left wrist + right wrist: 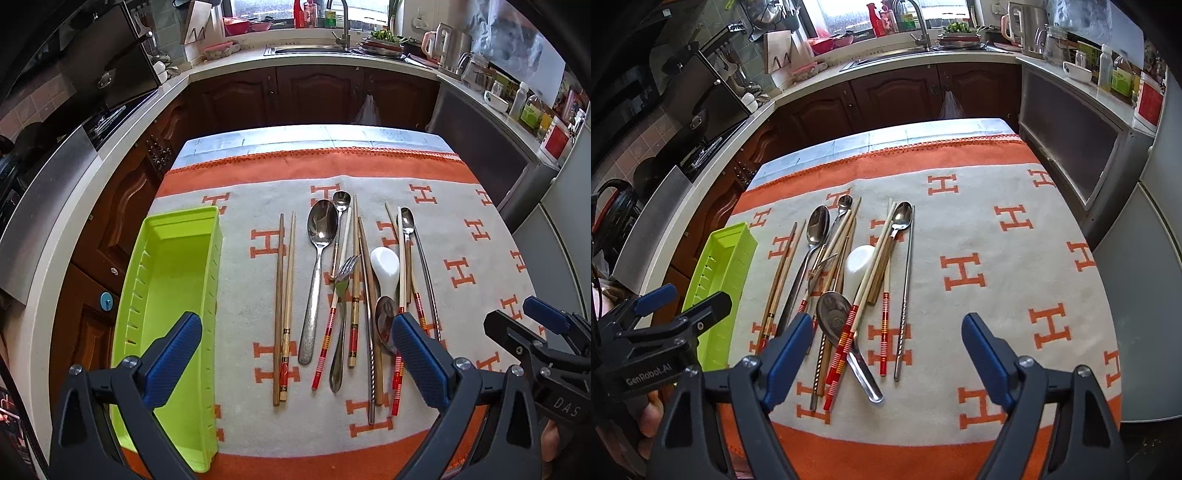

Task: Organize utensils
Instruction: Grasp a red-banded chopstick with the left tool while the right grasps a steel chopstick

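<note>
1. Both grippers sit low in frame with jaws apart and nothing between them: left gripper (295,363), right gripper (888,362).
2. Utensil pile (846,295) lies just ahead of my right gripper and slightly toward its left finger; from the left gripper it's ahead and toward its right finger. I judge right the nearer hand for the pile.
3. Long axes run roughly away from me, along the pointing line of both grippers, so a pinch across a handle looks feasible.
4. Green tray (177,288) sits empty on the left edge of the cloth, beside the left gripper, parallel to the utensils.
5. Pile contents: wooden chopstick pair (284,306), big steel spoon (319,266), fork (345,280), white ceramic spoon (386,269), red-banded chopsticks, metal chopsticks. Several overlap.
</note>
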